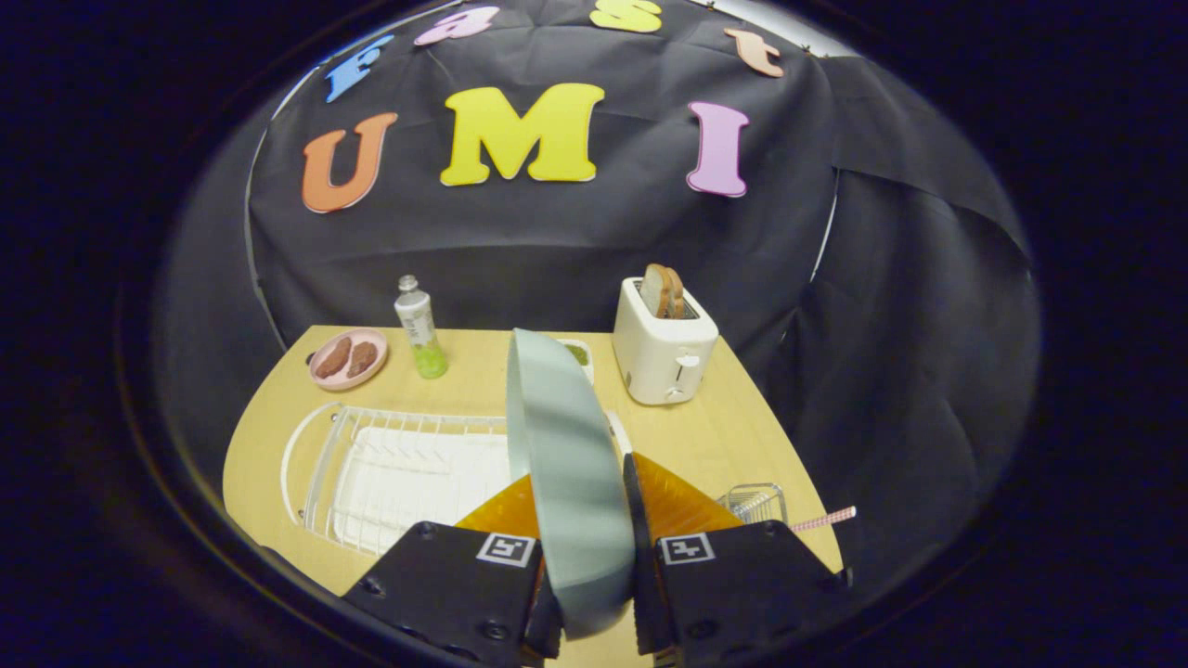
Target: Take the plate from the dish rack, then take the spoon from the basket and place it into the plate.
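The grey-green plate (566,482) stands on edge between my gripper (585,557) fingers, both pressing on it, held above the wooden table (715,436) just right of the white dish rack (408,473). The wire basket (756,503) sits beyond my right finger with a pink striped handle (824,520) sticking out. Farther back are a white toaster (661,357) with bread, a bottle (419,327) and a pink dish (348,358).

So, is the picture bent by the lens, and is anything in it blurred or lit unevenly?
Gripper view: the fisheye bends the table edges into curves and bows the dish rack; the grey-green plate, held on edge between the fingers of the hand-held gripper, looks swollen and slightly soft up close; light is even and dim, with no hard glare; the toaster stays sharp.
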A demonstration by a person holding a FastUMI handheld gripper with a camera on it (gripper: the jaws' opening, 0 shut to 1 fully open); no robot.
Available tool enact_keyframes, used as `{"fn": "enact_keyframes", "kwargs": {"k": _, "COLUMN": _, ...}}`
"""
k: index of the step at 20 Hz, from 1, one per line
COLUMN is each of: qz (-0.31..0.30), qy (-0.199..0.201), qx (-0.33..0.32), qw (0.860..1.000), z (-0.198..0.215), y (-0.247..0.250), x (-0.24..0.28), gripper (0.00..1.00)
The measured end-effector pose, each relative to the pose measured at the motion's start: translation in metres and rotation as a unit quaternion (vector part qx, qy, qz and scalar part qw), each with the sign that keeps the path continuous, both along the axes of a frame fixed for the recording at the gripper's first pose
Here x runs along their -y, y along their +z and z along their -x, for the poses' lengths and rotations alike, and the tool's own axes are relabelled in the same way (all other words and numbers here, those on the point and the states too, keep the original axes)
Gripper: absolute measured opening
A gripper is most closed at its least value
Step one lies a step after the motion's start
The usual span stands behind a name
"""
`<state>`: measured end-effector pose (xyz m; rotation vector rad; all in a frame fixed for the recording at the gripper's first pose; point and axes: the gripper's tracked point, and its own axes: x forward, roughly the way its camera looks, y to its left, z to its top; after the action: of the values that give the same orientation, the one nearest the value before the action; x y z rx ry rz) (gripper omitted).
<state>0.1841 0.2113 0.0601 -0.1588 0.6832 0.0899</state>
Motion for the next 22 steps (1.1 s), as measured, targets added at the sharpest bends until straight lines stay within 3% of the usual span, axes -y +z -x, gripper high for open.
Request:
{"fn": "enact_keyframes", "kwargs": {"k": 7, "qz": -0.044, "qy": 0.060, "qx": -0.001, "qw": 0.997, "z": 0.090, "y": -0.033, "x": -0.004, "gripper": 0.35}}
{"fn": "enact_keyframes", "kwargs": {"k": 15, "qz": -0.148, "qy": 0.051, "qx": -0.067, "qw": 0.985, "z": 0.150, "y": -0.127, "x": -0.005, "gripper": 0.35}}
{"fn": "enact_keyframes", "kwargs": {"k": 22, "qz": -0.276, "qy": 0.033, "qx": -0.157, "qw": 0.948, "z": 0.165, "y": -0.177, "x": -0.020, "gripper": 0.35}}
